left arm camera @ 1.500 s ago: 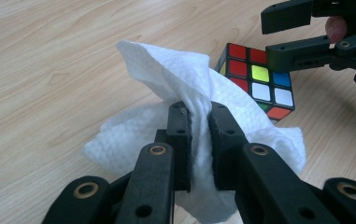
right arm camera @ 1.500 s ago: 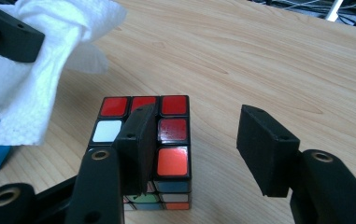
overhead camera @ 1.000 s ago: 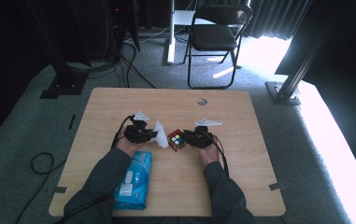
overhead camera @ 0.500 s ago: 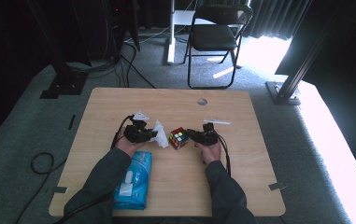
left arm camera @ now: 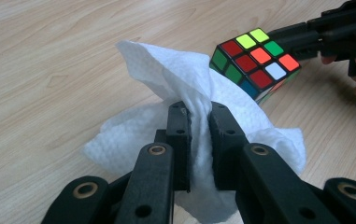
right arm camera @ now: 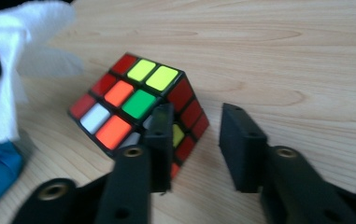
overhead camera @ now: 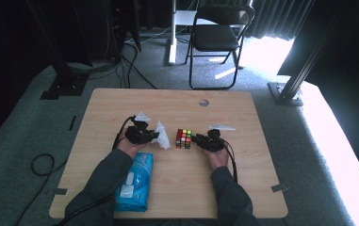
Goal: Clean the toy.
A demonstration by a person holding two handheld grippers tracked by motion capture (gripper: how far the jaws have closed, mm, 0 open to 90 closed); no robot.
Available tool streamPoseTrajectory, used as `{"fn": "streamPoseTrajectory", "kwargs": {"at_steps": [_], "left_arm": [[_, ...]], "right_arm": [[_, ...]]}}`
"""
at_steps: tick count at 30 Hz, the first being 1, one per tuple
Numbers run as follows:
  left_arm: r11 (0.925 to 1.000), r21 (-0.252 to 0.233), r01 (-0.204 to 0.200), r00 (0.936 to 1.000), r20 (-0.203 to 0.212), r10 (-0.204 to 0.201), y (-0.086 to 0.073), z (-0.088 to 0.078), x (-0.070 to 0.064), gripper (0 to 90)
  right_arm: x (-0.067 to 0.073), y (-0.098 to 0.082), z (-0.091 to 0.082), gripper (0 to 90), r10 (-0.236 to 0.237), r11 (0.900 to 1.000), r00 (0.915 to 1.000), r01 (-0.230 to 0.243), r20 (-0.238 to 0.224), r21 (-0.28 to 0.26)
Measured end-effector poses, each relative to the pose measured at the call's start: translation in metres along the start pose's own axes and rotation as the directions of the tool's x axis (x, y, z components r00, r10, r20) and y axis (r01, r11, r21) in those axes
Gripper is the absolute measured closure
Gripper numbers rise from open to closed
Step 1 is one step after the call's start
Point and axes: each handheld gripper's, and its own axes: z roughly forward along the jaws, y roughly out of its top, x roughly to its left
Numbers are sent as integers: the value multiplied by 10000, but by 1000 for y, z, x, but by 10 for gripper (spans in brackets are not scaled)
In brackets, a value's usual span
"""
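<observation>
Wooden table on grey carpet

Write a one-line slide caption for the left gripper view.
Left tool pinching a white tissue beside a colour cube.

One cube, one tissue, one packet

Stood on grey carpet: a light wooden table with rounded corners and a small round hole near its far edge. Carried a colour cube about mid-board, resting flat on the wood. Lay just left of the cube: a crumpled white paper tissue. Lay nearer the front edge, left of the cube and well apart from it: a blue wipes pack, lengthwise towards the person
</observation>
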Motion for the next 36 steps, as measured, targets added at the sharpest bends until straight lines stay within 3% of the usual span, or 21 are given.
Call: {"fn": "streamPoseTrajectory", "kwargs": {"at_steps": [1,2,3,4,6,8,9,14,19,24,29,33,36], "left_arm": [[10000,0,0,10000,0,0,0,0,0,804],[10000,-1,3,10000,3,-3,0,0,0,804],[10000,0,-13,10000,1,13,0,0,0,804],[10000,10,-7,10000,-4,8,0,0,0,804],[10000,17,-3,10000,-1,3,0,0,0,804],[10000,22,-19,10000,6,19,1,0,-1,804],[10000,28,-34,10000,19,33,1,1,-1,804],[10000,22,-28,10000,49,27,1,1,-1,801],[10000,34,-55,10000,62,54,1,1,-1,801],[10000,30,-68,10000,59,68,1,1,-1,800],[10000,10,-51,10000,53,51,1,1,-1,800],[10000,16,-52,10000,65,52,1,1,-1,800],[10000,1,-69,10000,59,69,1,0,-1,800]], "right_arm": [[1,0,-2,554,-274,9995,9996,275,61,-131],[1,0,-2,554,-274,9995,9996,275,61,-131],[4,1,-8,466,-875,9947,9962,872,-20,-537],[6,2,-10,433,-1219,9905,9925,1208,-125,-659],[9,5,-11,336,-1738,9835,9838,1712,-431,-580],[10,8,-8,282,-1987,9801,9765,1977,-830,-205],[10,8,-8,282,-1987,9801,9765,1977,-830,-205],[17,12,-3,216,-2636,9645,9595,2640,-993,-87],[24,12,0,187,-2942,9556,9514,2943,-909,-125],[31,11,10,181,-3295,9429,9412,3321,-742,257],[31,8,20,246,-3381,9373,9402,3404,-419,750],[31,8,19,323,-3406,9375,9398,3418,-287,650],[32,8,19,327,-3466,9355,9377,3475,-237,634]]}}
